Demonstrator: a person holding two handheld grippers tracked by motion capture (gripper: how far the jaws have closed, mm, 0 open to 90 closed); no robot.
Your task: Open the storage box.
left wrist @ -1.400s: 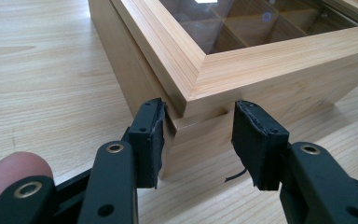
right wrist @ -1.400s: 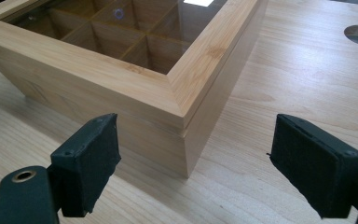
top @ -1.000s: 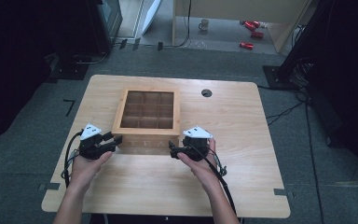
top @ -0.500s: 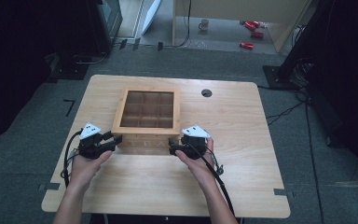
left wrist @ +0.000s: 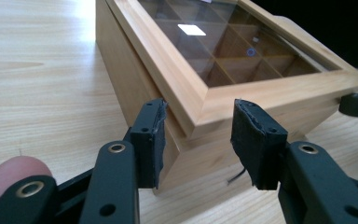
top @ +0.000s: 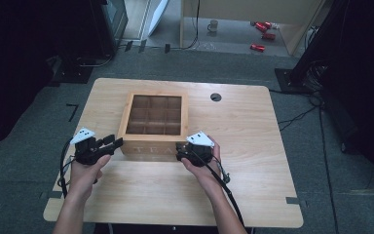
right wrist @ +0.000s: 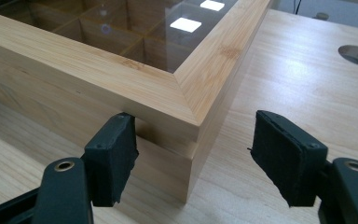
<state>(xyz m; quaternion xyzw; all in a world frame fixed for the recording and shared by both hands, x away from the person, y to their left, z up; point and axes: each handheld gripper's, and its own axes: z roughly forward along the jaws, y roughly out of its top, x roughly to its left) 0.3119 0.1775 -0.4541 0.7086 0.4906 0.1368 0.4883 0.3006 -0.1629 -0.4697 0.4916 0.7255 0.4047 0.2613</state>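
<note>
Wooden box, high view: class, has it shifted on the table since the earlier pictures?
No. The wooden box lies just as far from the round hole as before, with the same edges facing it.

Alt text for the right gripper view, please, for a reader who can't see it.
The right gripper's two black padded jaws straddle the near corner of a light wooden box with a glass-paned, gridded lid, one pad against its front face, the other apart from it. The box stands on a pale wooden table.
</note>
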